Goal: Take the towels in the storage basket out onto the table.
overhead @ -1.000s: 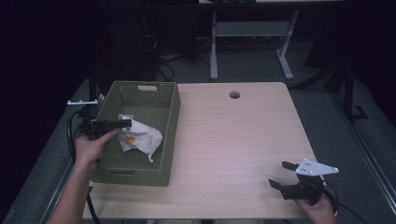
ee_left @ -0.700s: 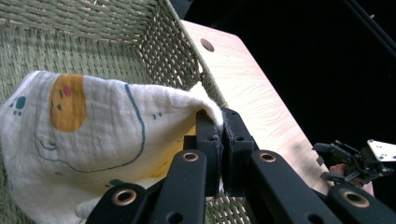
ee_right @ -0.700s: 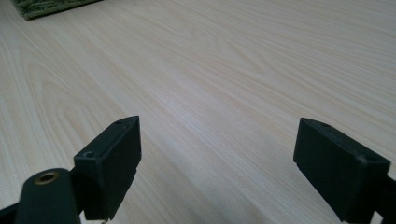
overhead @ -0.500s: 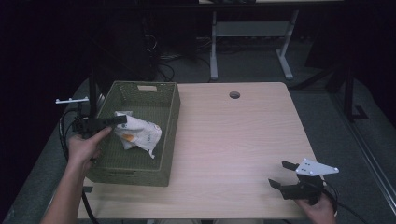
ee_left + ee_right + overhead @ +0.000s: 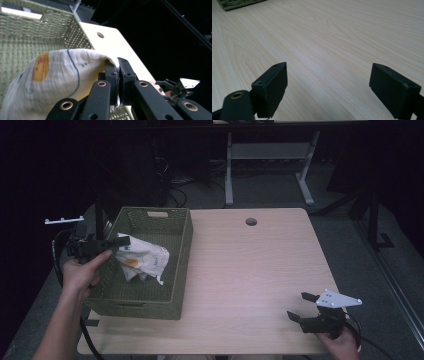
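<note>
A light wood-grain table point(image 5: 250, 270) sits in the middle of a very dark room, lit from above so its top stands out against the gloom. A small round grommet hole point(image 5: 251, 221) lies near its far edge, toward twelve o'clock. Beyond that edge, a pale metal desk frame point(image 5: 270, 155) stands on the grey floor point(image 5: 345, 245), with a tangle of cables point(image 5: 175, 180) beside it at about eleven o'clock. At two to three o'clock, dark stands and their legs point(image 5: 372, 215) rise from the floor into shadow.
</note>
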### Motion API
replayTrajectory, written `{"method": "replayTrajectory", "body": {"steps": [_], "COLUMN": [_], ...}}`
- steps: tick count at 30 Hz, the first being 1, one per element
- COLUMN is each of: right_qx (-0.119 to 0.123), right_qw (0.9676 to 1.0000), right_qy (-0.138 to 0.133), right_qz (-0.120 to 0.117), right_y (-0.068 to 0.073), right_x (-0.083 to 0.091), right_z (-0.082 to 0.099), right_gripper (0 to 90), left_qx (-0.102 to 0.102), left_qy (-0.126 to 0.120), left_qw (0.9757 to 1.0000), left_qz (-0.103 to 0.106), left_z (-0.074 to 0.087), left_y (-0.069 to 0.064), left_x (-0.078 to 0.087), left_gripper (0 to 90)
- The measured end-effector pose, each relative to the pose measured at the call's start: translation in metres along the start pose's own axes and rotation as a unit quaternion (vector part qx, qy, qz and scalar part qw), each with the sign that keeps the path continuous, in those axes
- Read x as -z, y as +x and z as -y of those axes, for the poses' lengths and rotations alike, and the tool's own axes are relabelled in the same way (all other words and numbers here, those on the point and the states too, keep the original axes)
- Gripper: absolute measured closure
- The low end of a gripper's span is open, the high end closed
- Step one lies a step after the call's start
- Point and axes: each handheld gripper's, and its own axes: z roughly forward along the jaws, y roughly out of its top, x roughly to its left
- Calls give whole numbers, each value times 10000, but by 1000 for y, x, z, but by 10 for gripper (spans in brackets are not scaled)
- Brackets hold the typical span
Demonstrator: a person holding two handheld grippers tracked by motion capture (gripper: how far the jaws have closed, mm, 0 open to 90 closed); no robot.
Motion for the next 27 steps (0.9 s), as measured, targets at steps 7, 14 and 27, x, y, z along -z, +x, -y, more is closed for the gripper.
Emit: {"method": "replayTrajectory", "body": {"steps": [7,14,27], "right_qx": [-4,-8,-13], "right_qw": [10000,10000,10000], "right_qy": [-13,-13,-33], "right_qz": [5,2,18], "right_y": [-1,-1,-1], "right_x": [0,1,1], "right_z": [0,0,0], "right_gripper": [144,144,144], "left_qx": [-113,-227,-515], "left_qy": [-53,-115,-104], "left_qw": [9999,9994,9974], "left_qz": [93,246,497], "left_z": [-12,-23,-40], "left_y": [-15,-32,-64], "left_x": [3,4,-3], "left_gripper": [870,870,870]}}
